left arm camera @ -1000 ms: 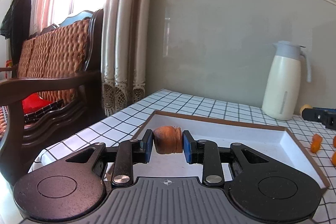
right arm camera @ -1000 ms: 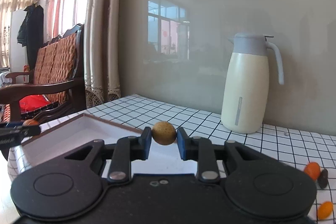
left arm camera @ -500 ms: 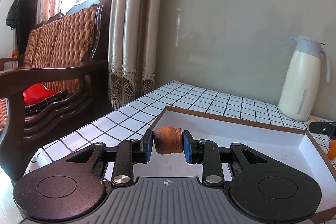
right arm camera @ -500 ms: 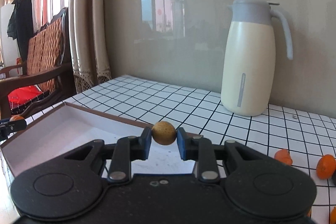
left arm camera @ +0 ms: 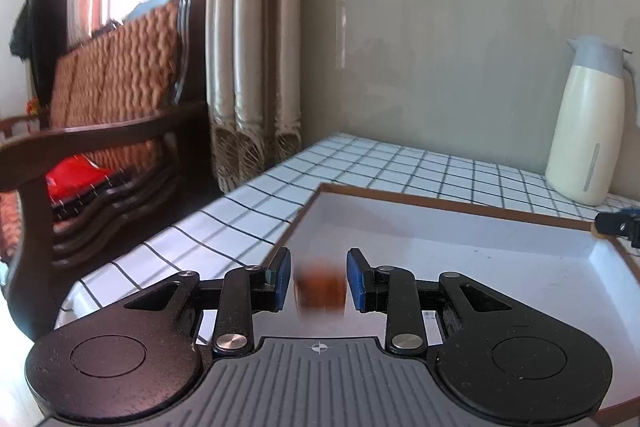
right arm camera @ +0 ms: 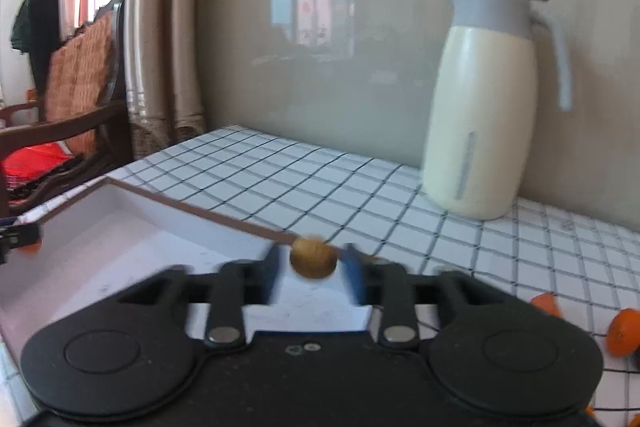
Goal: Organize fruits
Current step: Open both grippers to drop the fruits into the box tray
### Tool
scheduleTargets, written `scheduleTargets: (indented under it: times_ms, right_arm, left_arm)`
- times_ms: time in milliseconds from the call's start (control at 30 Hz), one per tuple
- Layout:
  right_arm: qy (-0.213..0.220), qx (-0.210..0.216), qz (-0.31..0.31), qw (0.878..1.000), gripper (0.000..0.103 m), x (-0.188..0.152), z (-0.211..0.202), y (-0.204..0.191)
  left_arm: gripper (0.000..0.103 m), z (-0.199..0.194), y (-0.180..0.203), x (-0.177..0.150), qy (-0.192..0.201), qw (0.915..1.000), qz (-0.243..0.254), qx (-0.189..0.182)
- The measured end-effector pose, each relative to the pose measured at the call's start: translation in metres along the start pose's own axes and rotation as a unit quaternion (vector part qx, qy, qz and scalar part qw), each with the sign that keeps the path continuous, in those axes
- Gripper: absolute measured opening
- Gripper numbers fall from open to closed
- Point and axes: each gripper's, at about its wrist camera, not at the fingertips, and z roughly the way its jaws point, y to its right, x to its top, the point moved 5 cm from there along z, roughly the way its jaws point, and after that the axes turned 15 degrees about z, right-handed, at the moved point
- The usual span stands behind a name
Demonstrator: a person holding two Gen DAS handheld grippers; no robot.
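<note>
Brown-rimmed white tray [left arm camera: 472,259] fills lower right of the left wrist view, lower left of the right wrist view; no fruit seen resting on its floor yet.

Left gripper [left arm camera: 315,281]: jaws opening, pads clear of the reddish-brown fruit [left arm camera: 319,287], which is a vertical blur between them, low centre of frame, over the tray. Looks like mid-drop.

Right gripper [right arm camera: 312,267]: jaws opening too, blurred. Round tan fruit [right arm camera: 313,262] sits between the pads at frame centre, gaps both sides, over the tray's far rim area.

Progress: early. Two pieces being released now. Left to do: orange fruits [right arm camera: 622,331] at lower right of the right wrist view, on the checked tablecloth [right arm camera: 320,187]. Cream thermos jug [right arm camera: 484,107] stands behind, upper right.
</note>
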Motion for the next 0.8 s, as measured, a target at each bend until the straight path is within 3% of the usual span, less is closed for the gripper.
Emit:
scheduleTargets:
  times_ms: [33, 67, 100, 200, 800]
  right_arm:
    - [0.02, -0.006, 0.004, 1.0, 0.085, 0.002, -0.005, 0.002]
    - [0.03, -0.009, 0.008, 0.999, 0.086, 0.004, -0.008, 0.005]
    - [0.032, -0.012, 0.011, 0.999, 0.087, 0.005, -0.009, 0.006]
    - [0.031, -0.013, 0.021, 0.999, 0.097, 0.004, -0.007, 0.012]
    - [0.012, 0.001, 0.023, 1.0, 0.097, -0.004, -0.011, 0.008]
  left_arm:
    - [0.072, -0.002, -0.001, 0.001, 0.006, 1.0, -0.003, 0.003]
    - [0.098, -0.006, -0.002, 0.002, 0.017, 0.9998, -0.009, 0.009]
    - [0.102, -0.013, -0.004, 0.004, 0.034, 0.9991, -0.014, 0.022]
    - [0.103, -0.02, -0.005, 0.007, 0.052, 0.998, -0.024, 0.026]
    - [0.103, -0.02, 0.008, 0.005, 0.039, 0.9991, 0.002, 0.016]
